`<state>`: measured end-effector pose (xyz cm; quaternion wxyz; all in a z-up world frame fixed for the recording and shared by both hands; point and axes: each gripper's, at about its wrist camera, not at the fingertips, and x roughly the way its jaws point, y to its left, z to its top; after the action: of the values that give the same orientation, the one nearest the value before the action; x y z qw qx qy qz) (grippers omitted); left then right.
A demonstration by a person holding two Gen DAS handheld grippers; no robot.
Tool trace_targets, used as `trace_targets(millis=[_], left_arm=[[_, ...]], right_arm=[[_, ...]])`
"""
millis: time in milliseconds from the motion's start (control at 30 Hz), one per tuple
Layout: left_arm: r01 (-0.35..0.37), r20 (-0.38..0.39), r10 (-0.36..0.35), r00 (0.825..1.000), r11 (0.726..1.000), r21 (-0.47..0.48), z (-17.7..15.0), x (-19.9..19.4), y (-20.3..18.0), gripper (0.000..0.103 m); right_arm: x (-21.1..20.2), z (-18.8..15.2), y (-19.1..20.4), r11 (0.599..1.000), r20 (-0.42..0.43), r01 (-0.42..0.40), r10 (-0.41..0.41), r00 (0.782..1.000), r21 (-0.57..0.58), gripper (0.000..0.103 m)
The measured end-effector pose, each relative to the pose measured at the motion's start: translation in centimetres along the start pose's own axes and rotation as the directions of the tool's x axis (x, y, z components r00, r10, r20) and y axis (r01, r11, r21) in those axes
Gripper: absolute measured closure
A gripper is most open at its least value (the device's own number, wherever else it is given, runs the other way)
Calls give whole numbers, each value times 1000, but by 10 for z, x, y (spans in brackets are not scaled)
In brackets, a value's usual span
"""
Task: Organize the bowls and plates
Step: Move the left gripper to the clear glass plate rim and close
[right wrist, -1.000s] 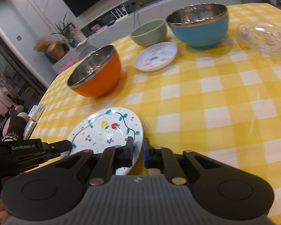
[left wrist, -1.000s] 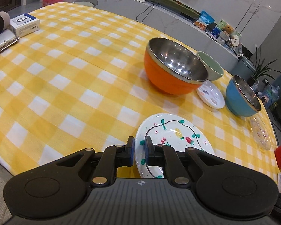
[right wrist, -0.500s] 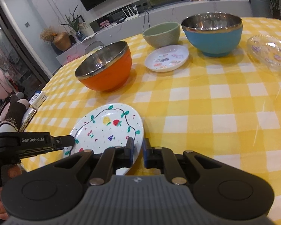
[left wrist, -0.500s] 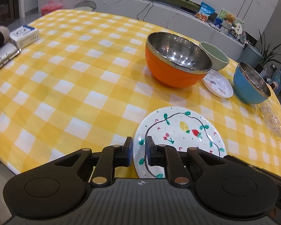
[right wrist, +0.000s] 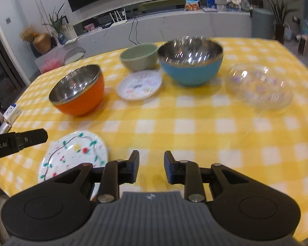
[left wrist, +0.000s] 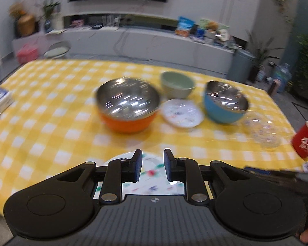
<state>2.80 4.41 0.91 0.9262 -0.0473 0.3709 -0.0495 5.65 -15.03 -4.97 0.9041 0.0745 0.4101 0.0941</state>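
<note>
Both claws are letting go: the left gripper (left wrist: 150, 167) has its jaws opening above the painted plate (left wrist: 154, 176), with nothing pinched between them, and the right gripper (right wrist: 149, 169) has its jaws opening over bare yellow checked cloth, also empty. That plate lies flat at the lower left of the right wrist view (right wrist: 72, 155), near the table's front edge, free of both claws. It looks set down, so the step in hand reads as releasing it and drawing back.

Beyond it, across the middle of the frame, sit the orange bowl (right wrist: 78, 92), the small white plate (right wrist: 139, 85), the green bowl (right wrist: 140, 56), the blue bowl (right wrist: 192, 60) and the clear glass plate (right wrist: 258, 86), each apart from the painted one. The next move probably calls for picking another dish, likely the small white plate, and gripping its rim squarely.

Only the right wrist view shows the painted plate whole, with the left claw's finger hovering beside it at the left edge. Only the left wrist view shows the red cup (left wrist: 305, 141) at the right edge.
</note>
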Motion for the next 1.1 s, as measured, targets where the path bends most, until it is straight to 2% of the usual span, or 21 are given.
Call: trace_targets(millis=[67,100,200,267,367,533,767,933,1100], left_arm=[[31,1,-31,1000,999,18,9,1,-14,75],[46,-2,-46,999,999,25,12,3,-21,75],[83,-23,-82,996,996,38,23,12,-41,69],[98,-26,-97,995,994,44,28,21,-54,57],[107,-29,-105,994,993,56,31,36,-70,55],[156,-59,-156,986,988,11,31,67,-89,52],[198,-72,-201,977,979,-49,32,107,-116,50],[221,-85,-229,970,971,-92,35,134,-129,46],[223,-113,-238,965,966,-134,36,159,-142,45]], right_arm=[[-5,16,-6,1000,-10,14,-14,1000,-14,57],[-7,23,-9,999,-10,24,-24,1000,-28,55],[-8,39,-19,994,13,92,-91,996,-66,52],[-4,43,-33,988,37,145,-143,989,-45,51],[4,40,-59,981,50,191,-192,980,35,51],[14,41,-93,962,20,247,-251,968,114,50],[23,54,-128,917,27,309,-326,945,252,41],[34,52,-152,884,-16,333,-348,937,327,41],[36,52,-166,858,-15,345,-367,930,381,36]])
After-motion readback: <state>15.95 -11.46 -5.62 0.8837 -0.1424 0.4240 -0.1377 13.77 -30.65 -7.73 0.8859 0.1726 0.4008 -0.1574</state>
